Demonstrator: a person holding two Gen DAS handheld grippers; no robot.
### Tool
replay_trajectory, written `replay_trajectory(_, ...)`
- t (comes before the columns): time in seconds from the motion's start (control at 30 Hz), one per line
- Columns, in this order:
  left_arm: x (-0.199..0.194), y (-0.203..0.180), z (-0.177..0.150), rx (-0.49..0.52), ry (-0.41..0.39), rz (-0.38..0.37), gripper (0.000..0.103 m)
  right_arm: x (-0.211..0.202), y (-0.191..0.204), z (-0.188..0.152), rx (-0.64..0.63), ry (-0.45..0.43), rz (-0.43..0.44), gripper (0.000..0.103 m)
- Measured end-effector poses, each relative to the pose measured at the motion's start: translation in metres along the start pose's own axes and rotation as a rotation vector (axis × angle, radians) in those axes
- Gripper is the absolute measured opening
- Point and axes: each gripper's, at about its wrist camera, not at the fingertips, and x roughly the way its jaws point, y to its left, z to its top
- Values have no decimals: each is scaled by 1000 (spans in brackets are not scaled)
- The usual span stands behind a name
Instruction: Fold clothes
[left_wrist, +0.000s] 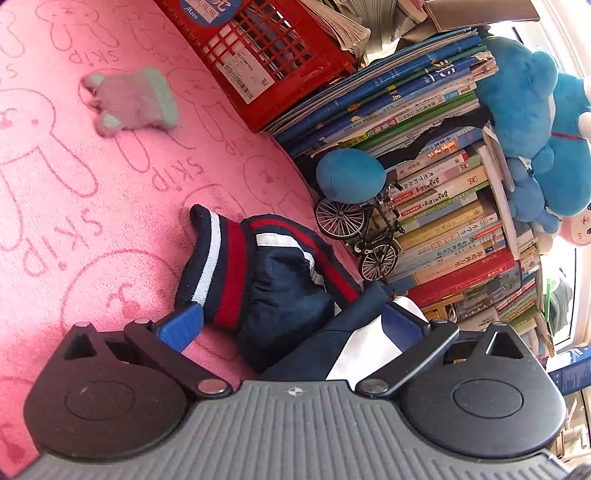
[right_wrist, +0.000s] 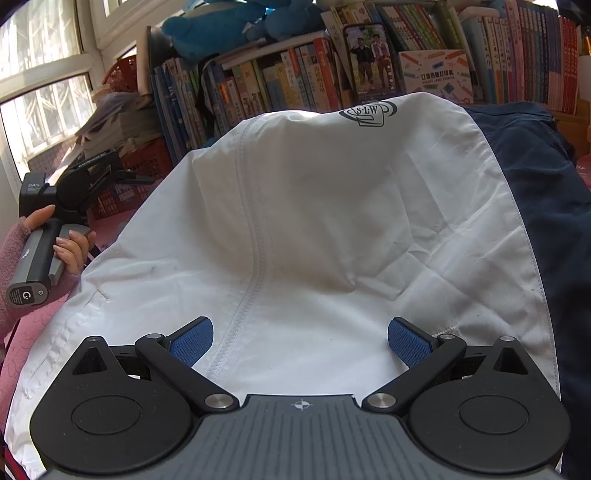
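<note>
A navy jacket sleeve (left_wrist: 280, 291) with a red, white and navy striped cuff (left_wrist: 214, 269) lies crumpled on the pink blanket (left_wrist: 92, 184). My left gripper (left_wrist: 291, 325) is open wide, its blue pads on either side of the sleeve and not pressing it. In the right wrist view the jacket's white panel (right_wrist: 314, 221) with an S·L·W logo (right_wrist: 365, 112) spreads out in front, with navy cloth (right_wrist: 546, 221) to its right. My right gripper (right_wrist: 301, 345) is open just above the white panel, nothing pinched. At the left edge a hand (right_wrist: 70, 247) holds the left gripper's handle.
A small grey knitted item (left_wrist: 133, 101) lies on the blanket. A red crate (left_wrist: 258, 48), a stack of books (left_wrist: 424, 147), a model bicycle (left_wrist: 362, 236) and blue plush toys (left_wrist: 535, 129) border the blanket. A bookshelf (right_wrist: 369, 55) and a window (right_wrist: 37, 74) stand behind.
</note>
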Motion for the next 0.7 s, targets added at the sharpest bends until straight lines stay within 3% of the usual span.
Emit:
replay_trajectory(0.03,2,-2,-1,-2,-9,7,100,0,0,0,0,0,0,102)
replay_trajectory(0.07,6,-1,-1,-18,-9,11,86,0,0,0,1,0,0,102)
replay_trajectory(0.1,9,3,-2,-59,-5,21,56,0,0,-1,1,-1,0,102)
replay_trajectory(0.13,12,7,-3,-99,0,30,37,-1,0,-1,2,-1,0,102)
replay_trajectory(0.17,16,14,-3,-135,13,20,11,-1,0,-1,3,-1,0,102)
replay_trajectory(0.27,19,21,-5,-164,-2,-10,11,-1,0,0,7,-1,1,102)
replay_trajectory(0.33,20,21,-5,-163,-15,-15,29,-1,0,0,12,-1,3,102)
replay_trajectory(0.43,23,16,-4,-200,-45,-67,64,-1,-1,0,20,1,6,102)
replay_trajectory(0.47,24,13,-4,-215,-57,-88,84,-1,-1,0,22,2,7,102)
replay_trajectory(0.5,27,7,-5,-205,-64,-89,97,-1,-1,-1,23,3,7,102)
replay_trajectory(0.53,31,0,-6,-183,-66,-62,100,-1,-1,-1,23,3,7,102)
replay_trajectory(0.57,37,-9,-8,-151,-64,-14,100,-1,-1,-1,24,3,7,102)
replay_trajectory(0.63,47,-22,-12,-47,-46,36,81,-2,-1,0,25,3,6,102)
replay_trajectory(0.67,50,-24,-13,-23,-36,38,43,-2,-1,0,26,3,6,102)
replay_trajectory(0.7,53,-26,-14,0,-27,39,31,-2,-1,0,27,3,6,102)
